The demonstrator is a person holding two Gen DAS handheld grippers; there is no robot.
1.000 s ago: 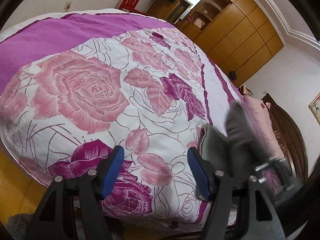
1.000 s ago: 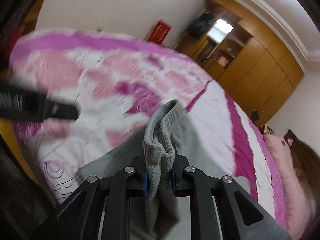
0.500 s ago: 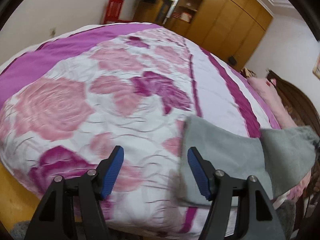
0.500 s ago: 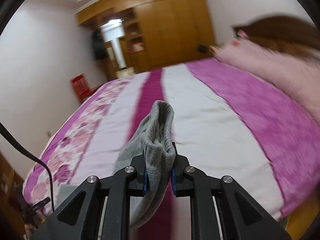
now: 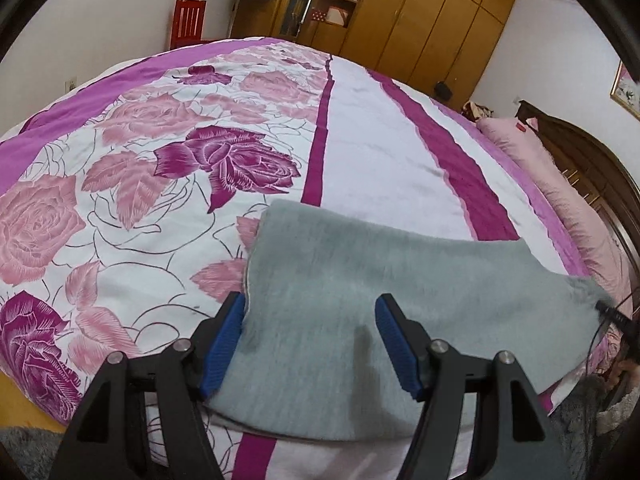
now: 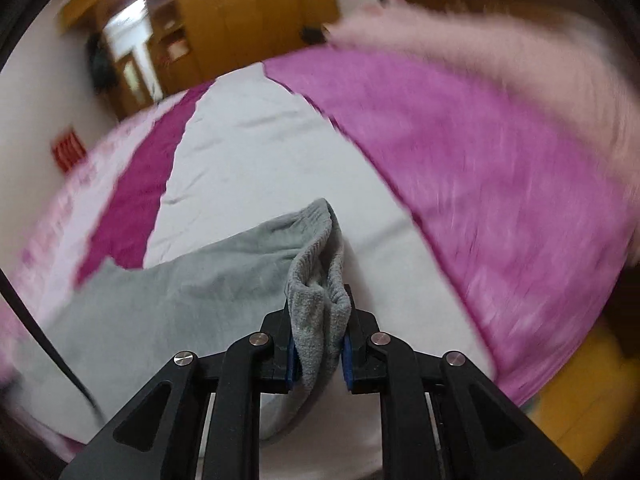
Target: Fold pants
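Observation:
Grey fleece pants lie stretched across the near edge of the bed. My left gripper is open above their left end. Its blue pads stand either side of the cloth without pressing it, the left pad at the pants' left edge. In the right wrist view my right gripper is shut on a bunched ribbed end of the pants. That end is lifted slightly over the white stripe of the bedspread, and the rest trails away to the left.
The bed carries a rose-patterned quilt with purple and white stripes. Pink pillows and a dark wooden headboard are on the right. A wooden wardrobe and a red chair stand behind. Yellow floor shows beside the bed.
My right gripper has swept the held end of the pants across the bed toward the pillows, drawing them out flat. My left gripper has shifted right, over the pants' left end.

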